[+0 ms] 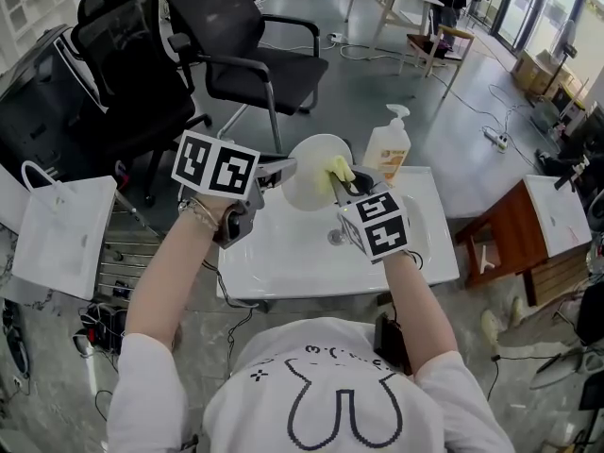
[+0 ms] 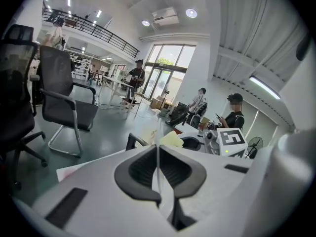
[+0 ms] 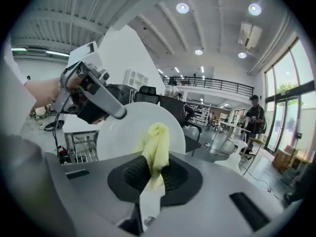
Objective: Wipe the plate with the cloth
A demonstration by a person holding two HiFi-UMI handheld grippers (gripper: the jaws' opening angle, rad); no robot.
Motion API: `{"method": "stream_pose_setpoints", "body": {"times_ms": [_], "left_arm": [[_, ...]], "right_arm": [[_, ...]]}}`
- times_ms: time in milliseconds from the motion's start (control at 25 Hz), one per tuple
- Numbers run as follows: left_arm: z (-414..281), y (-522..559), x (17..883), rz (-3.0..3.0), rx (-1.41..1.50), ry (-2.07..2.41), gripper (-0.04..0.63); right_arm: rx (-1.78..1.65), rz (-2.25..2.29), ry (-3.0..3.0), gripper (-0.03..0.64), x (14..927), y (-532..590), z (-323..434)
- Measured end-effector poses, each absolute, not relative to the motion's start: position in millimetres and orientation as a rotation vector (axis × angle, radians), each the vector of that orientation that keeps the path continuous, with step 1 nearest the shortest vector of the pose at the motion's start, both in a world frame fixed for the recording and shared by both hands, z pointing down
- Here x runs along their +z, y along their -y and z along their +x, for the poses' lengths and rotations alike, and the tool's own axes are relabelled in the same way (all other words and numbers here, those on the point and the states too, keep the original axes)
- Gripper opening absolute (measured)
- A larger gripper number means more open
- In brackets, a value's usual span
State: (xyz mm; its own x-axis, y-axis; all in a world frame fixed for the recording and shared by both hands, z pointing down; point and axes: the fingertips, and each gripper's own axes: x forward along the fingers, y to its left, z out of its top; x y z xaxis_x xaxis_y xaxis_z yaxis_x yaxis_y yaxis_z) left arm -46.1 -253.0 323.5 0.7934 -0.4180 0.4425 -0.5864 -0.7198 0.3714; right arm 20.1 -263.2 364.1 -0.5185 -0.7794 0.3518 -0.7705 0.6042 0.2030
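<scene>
- Now, centre of the head view: white plate [image 1: 310, 179] held on edge above the white table [image 1: 283, 258].
- Left hand-held gripper [image 1: 286, 170]: jaws pressed together on the plate's left rim, thin edge between the pads.
- Right hand-held gripper [image 1: 342, 187]: pinching a yellow cloth [image 1: 340, 168], tuft sticking out past the jaws.
- Cloth at the plate's right side, in front of its face; contact unclear.
- Soap bottle [image 1: 388, 149] just right, on the table.

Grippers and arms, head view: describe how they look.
Both the left gripper and the right gripper have pale grey bodies, dark ribbed jaws and a white cube of black square markers. The person wears a white short-sleeved T-shirt and a left-wrist bracelet.
</scene>
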Motion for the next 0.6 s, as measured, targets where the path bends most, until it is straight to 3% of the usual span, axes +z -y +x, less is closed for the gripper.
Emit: {"method": "stream_pose_setpoints", "body": {"times_ms": [320, 600], "left_arm": [[-36, 254, 321, 2.493, 0.457, 0.738, 0.02], [-33, 260, 318, 2.504, 0.446, 0.73, 0.018]], "right_arm": [[0.015, 1.406, 2.345, 0.049, 362, 282, 77], [0.049, 1.447, 2.444, 0.048, 340, 256, 74]]}}
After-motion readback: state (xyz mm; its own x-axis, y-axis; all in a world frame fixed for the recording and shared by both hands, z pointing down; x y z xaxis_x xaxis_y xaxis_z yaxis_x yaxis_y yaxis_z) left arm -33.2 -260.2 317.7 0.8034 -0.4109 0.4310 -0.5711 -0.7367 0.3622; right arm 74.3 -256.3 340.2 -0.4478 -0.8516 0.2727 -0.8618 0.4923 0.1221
